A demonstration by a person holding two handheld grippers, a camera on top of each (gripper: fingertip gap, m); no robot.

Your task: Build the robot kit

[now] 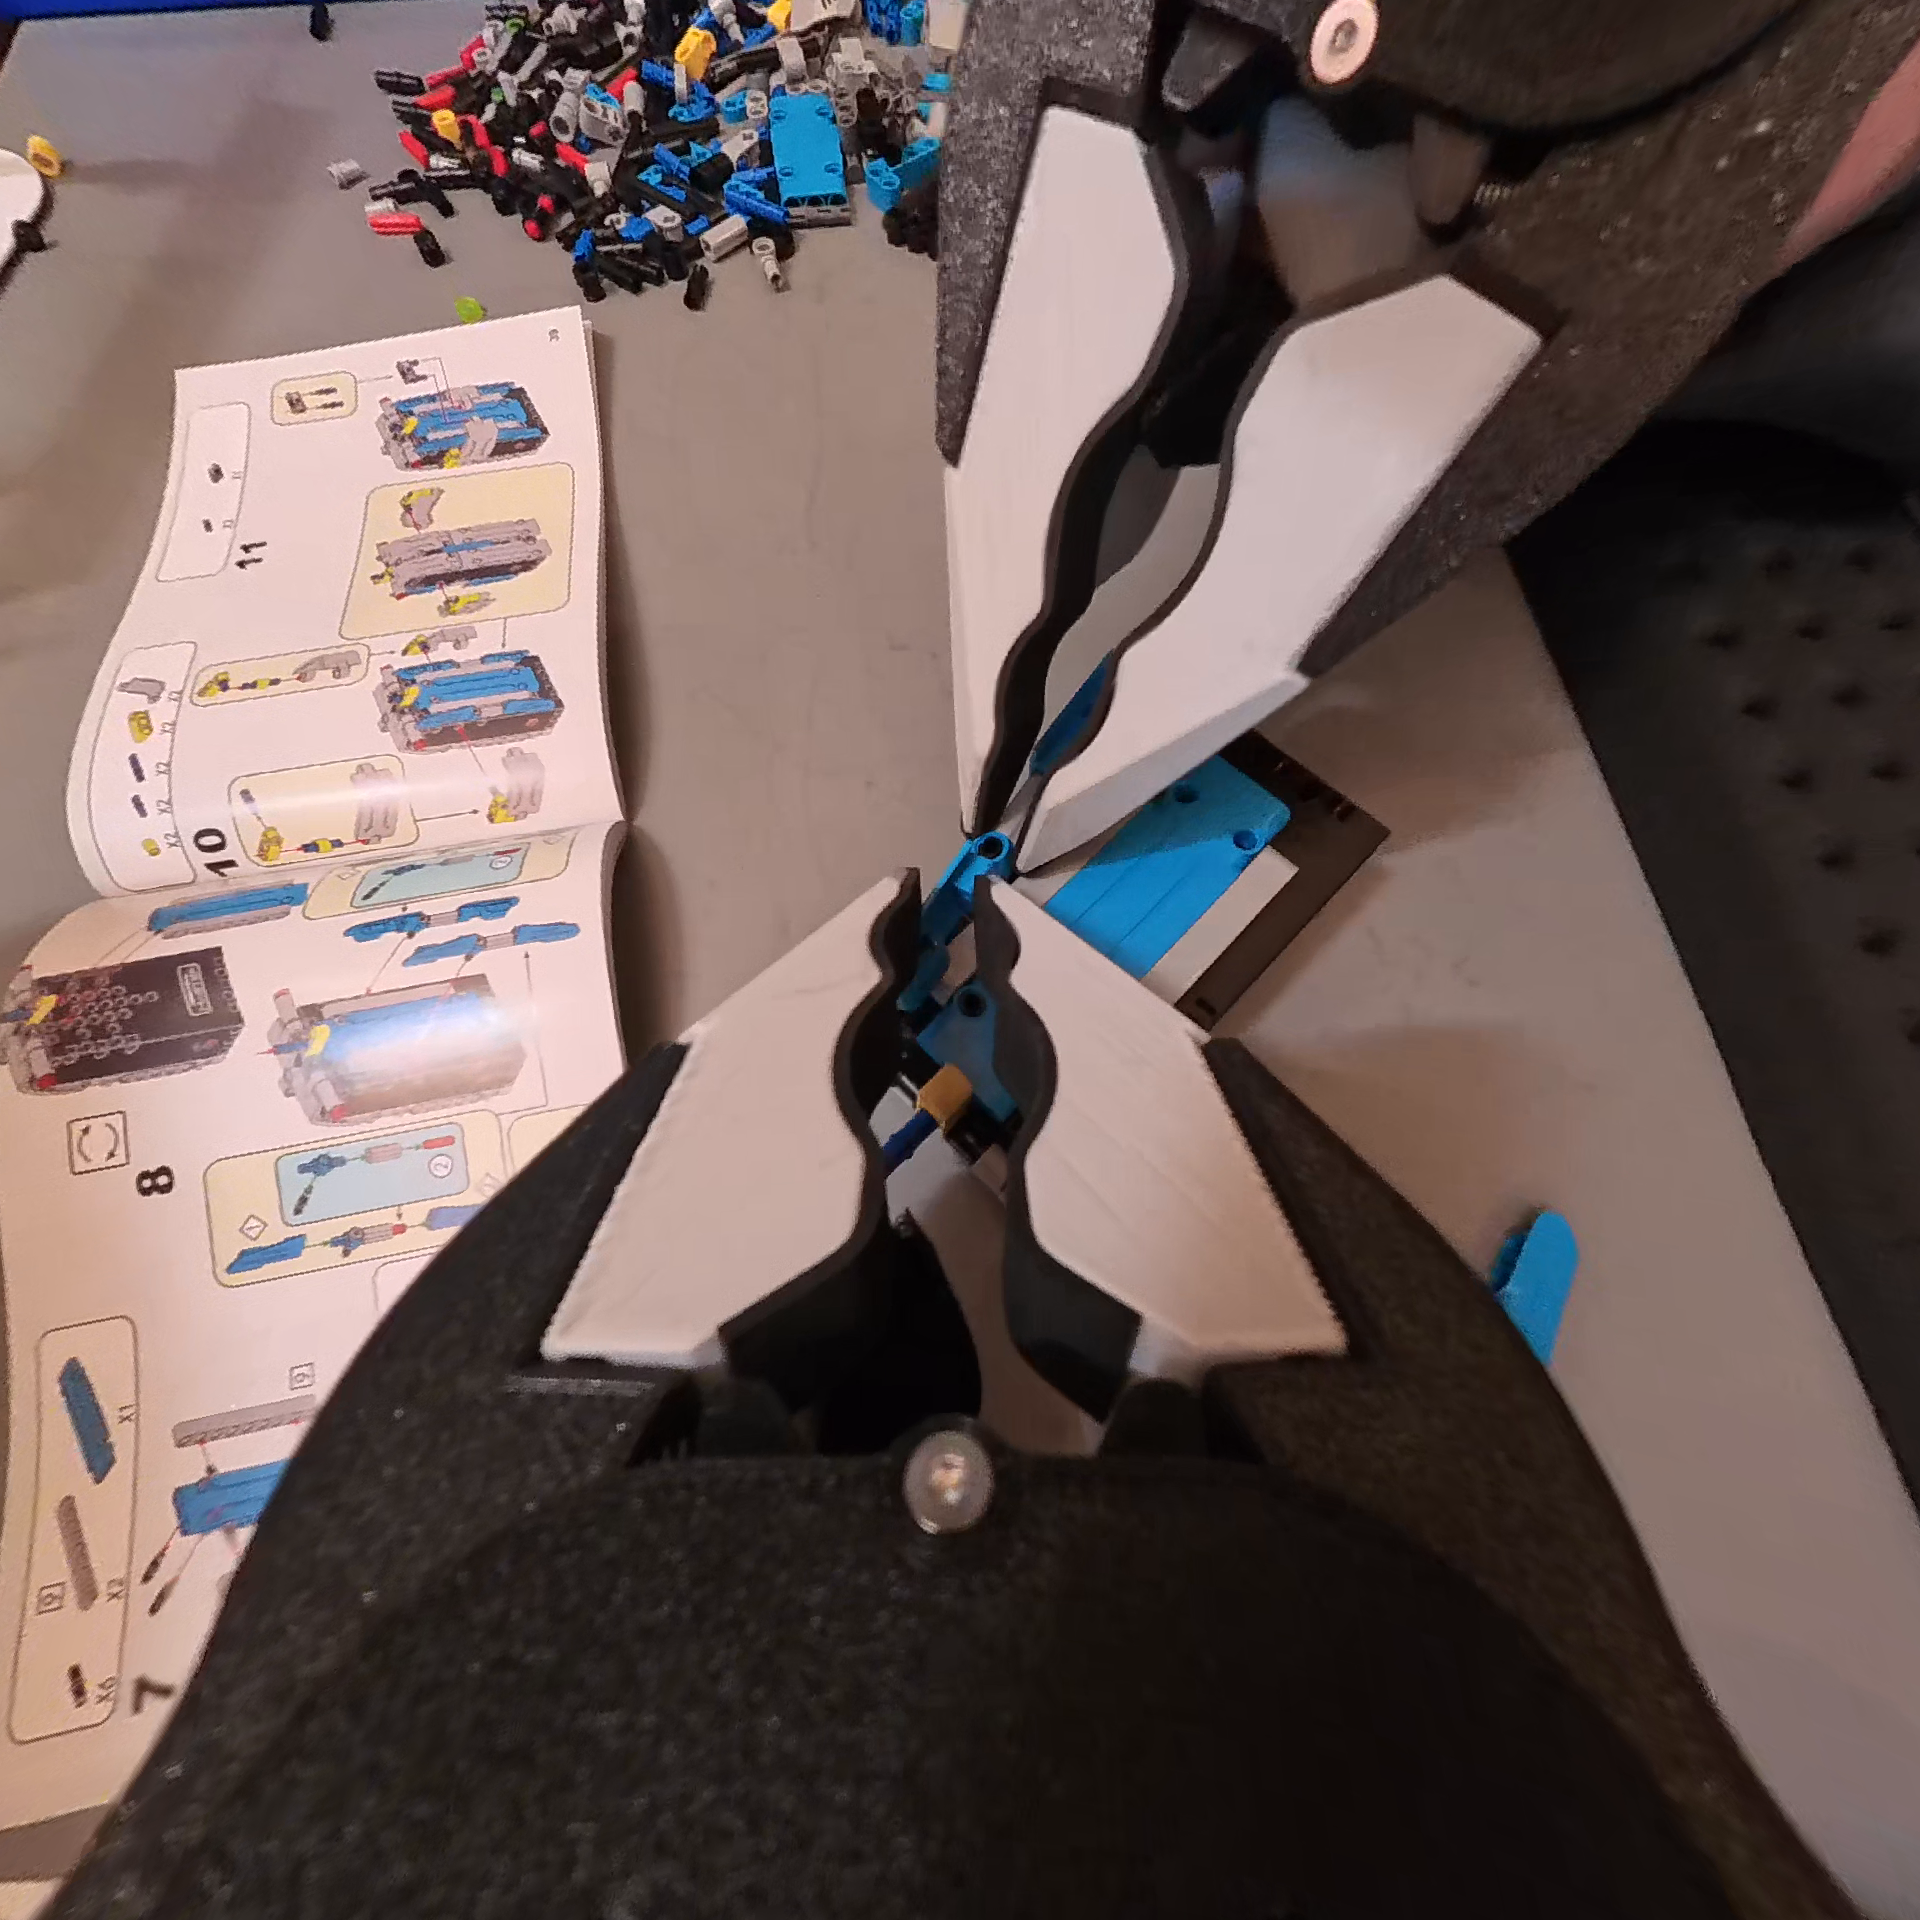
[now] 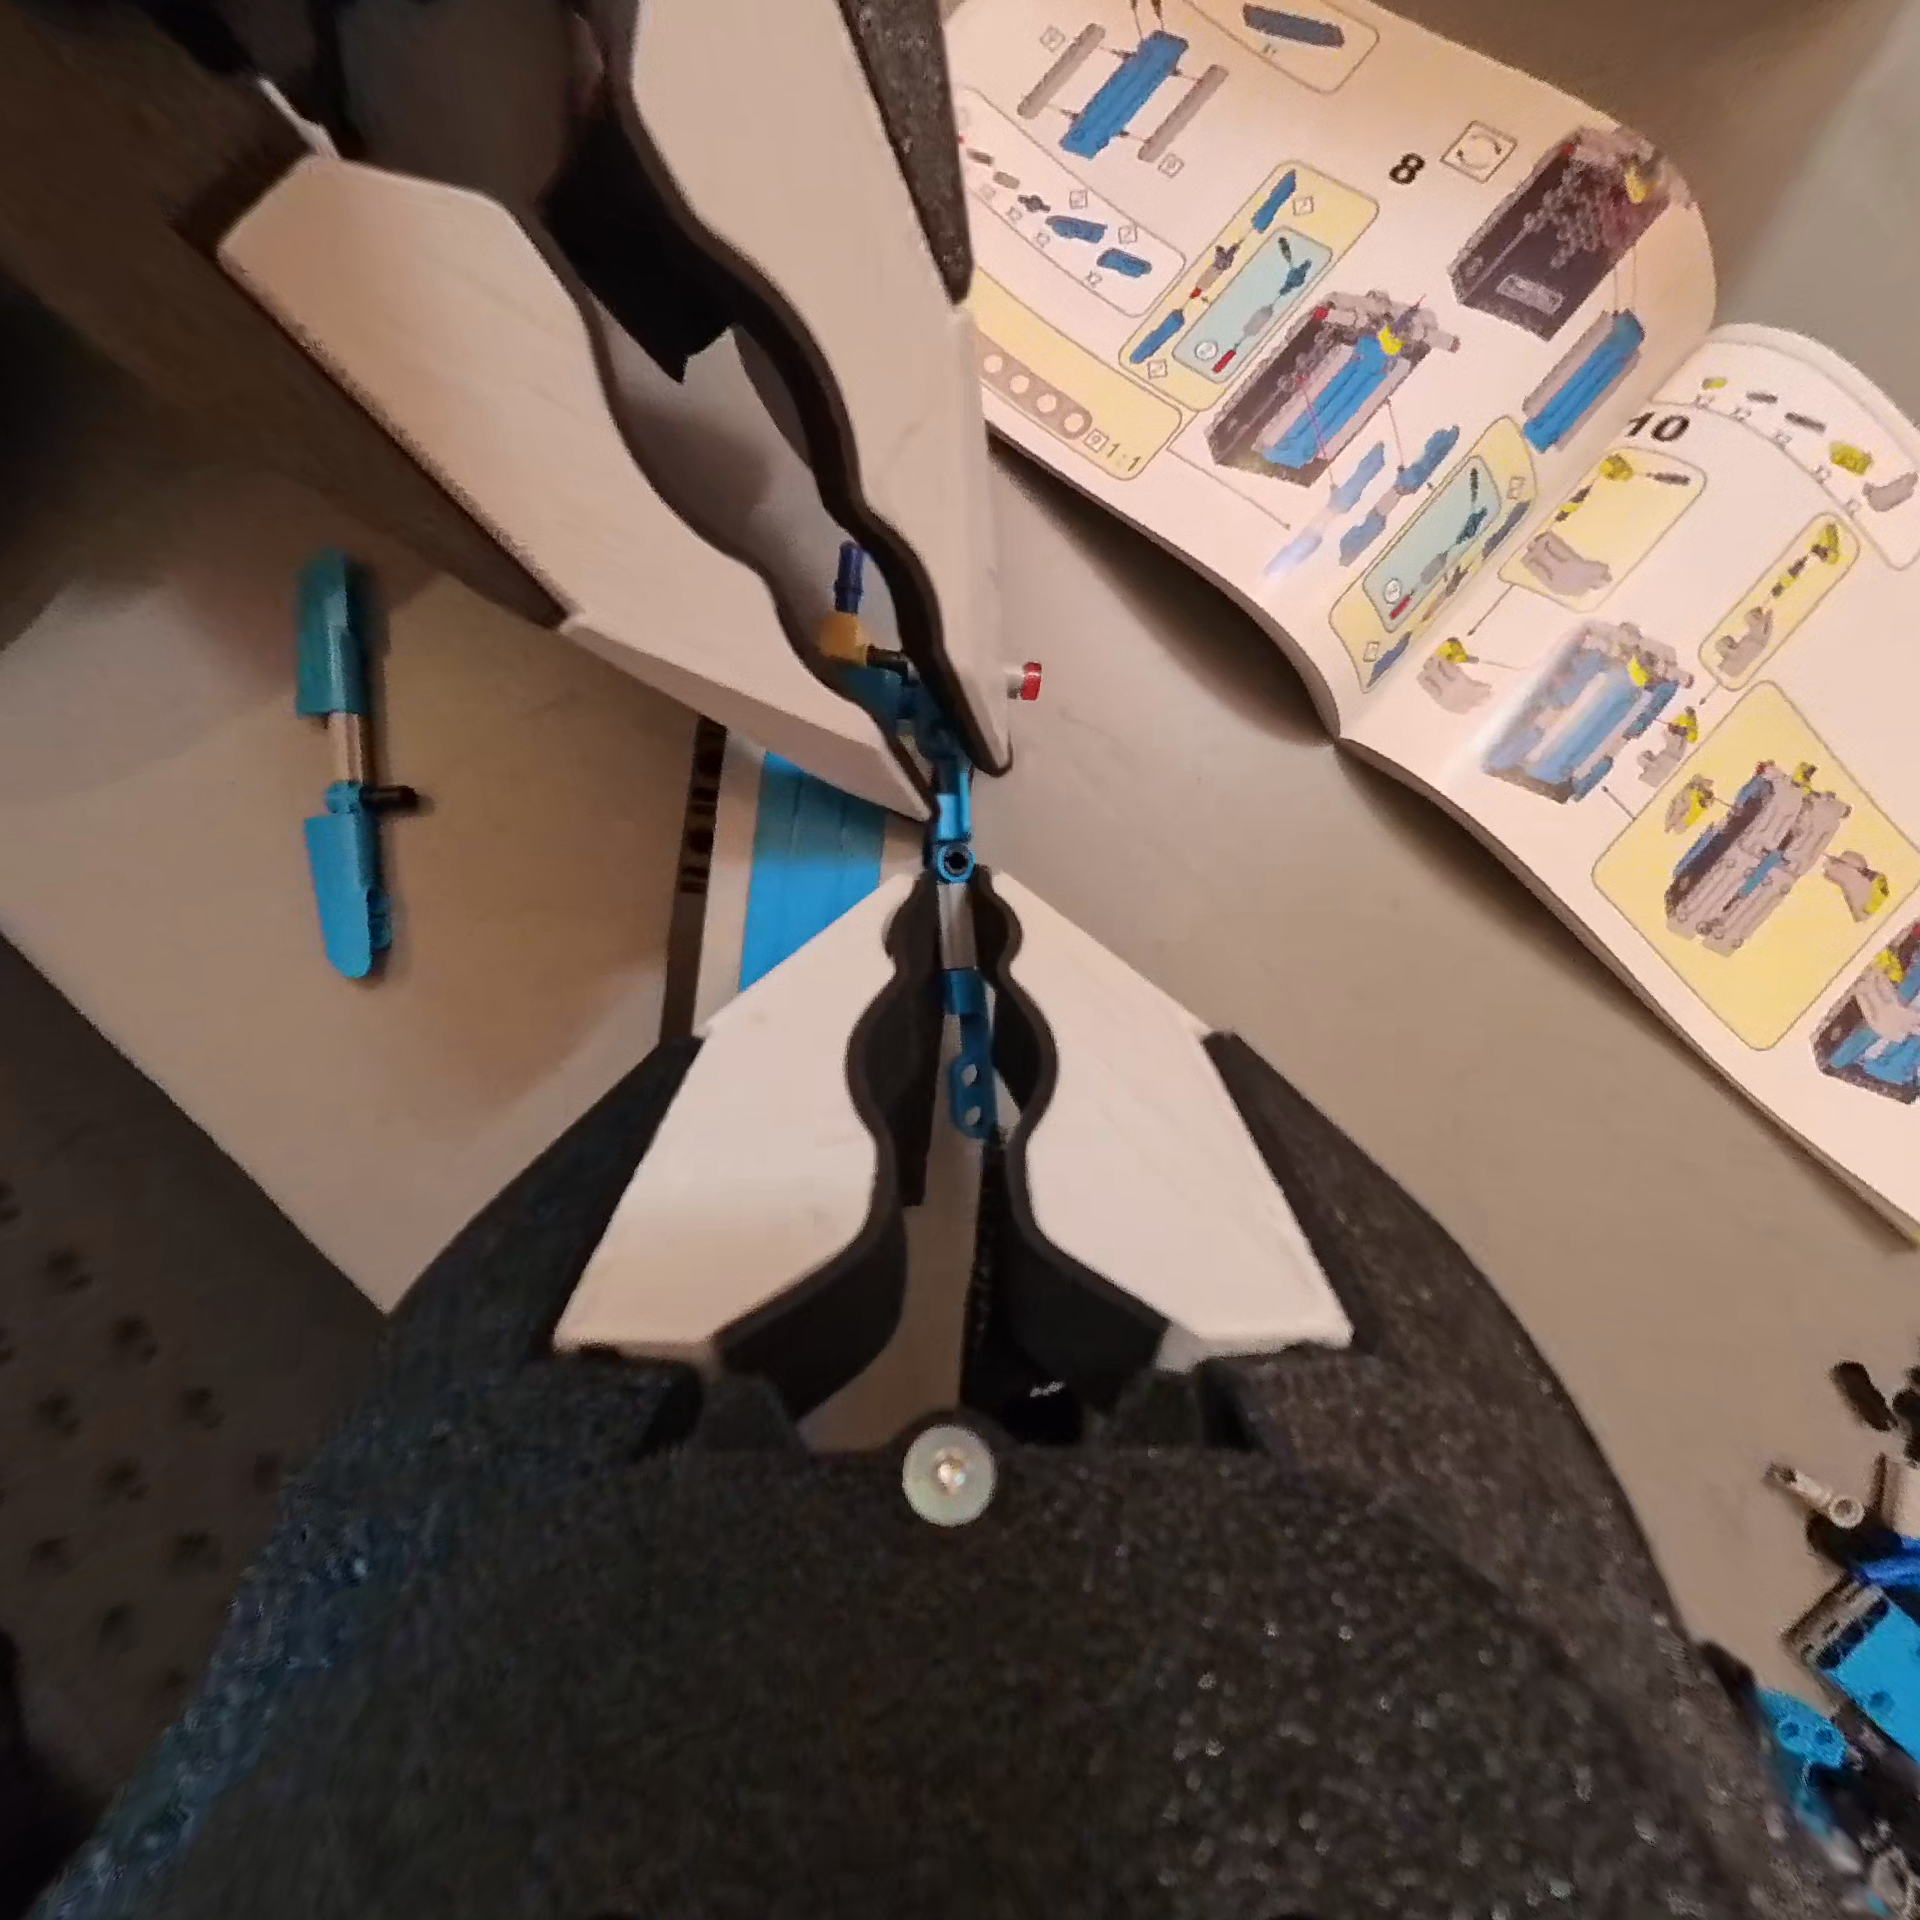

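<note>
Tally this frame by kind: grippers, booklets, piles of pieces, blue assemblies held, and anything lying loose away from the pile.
Grippers: 2 (left gripper, right gripper)
Booklet: 1
Pile: 1
Held assemblies: 2 (blue-yellow piece in the left, blue-grey rod in the right)
Loose rod: 1
Blue-white block: 1
Total: 8

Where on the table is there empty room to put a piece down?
Bare grey table lies between the open instruction booklet and the two hand-held grippers, and between the booklet and the loose parts pile. It is crowded at the pile and where the grippers meet.
</note>
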